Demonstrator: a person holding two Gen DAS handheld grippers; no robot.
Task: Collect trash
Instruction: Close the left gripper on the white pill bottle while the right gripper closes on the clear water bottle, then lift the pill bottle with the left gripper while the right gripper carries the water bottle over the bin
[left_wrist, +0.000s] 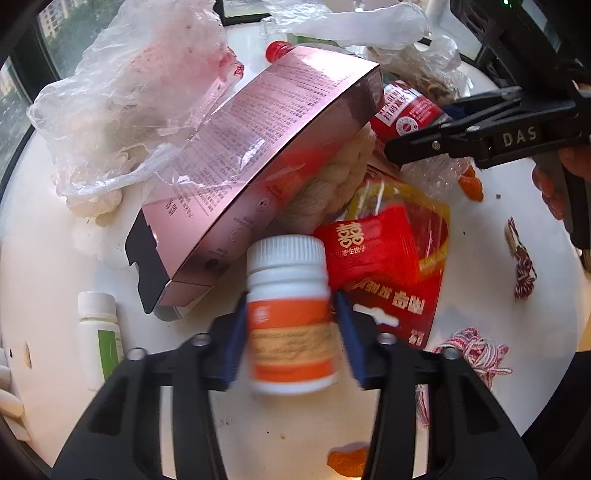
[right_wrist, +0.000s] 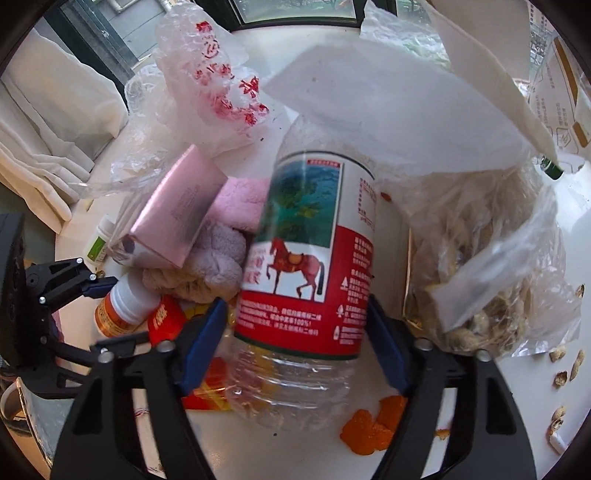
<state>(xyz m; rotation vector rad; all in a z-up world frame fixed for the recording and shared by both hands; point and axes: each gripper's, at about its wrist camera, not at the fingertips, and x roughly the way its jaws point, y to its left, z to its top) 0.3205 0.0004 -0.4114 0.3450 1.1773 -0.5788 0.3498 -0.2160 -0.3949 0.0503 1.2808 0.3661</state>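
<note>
Left gripper: jaws closed on orange pill bottle, just in front of the pink box.
Right gripper: jaws clamped on clear plastic bottle, beside the box.
Advice: lift both straight up, clear of the pile on the desk.

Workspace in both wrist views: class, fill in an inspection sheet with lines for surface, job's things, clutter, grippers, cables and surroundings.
Surface: white table, round-edged, with crumbs and stains.
Job's things: orange-and-white pill bottle between the left gripper's fingers; clear plastic bottle with a red horse label between the right gripper's fingers.
Clutter: pink carton leaning on the pile, crumpled plastic bags, red packet, green-labelled white bottle, orange peel, bag of peanut shells, red-and-white string.
Grippers: left gripper shut on the pill bottle; right gripper shut on the plastic bottle.
Cables: nothing seen.
Surroundings: window behind the table, white fabric beside it.
</note>
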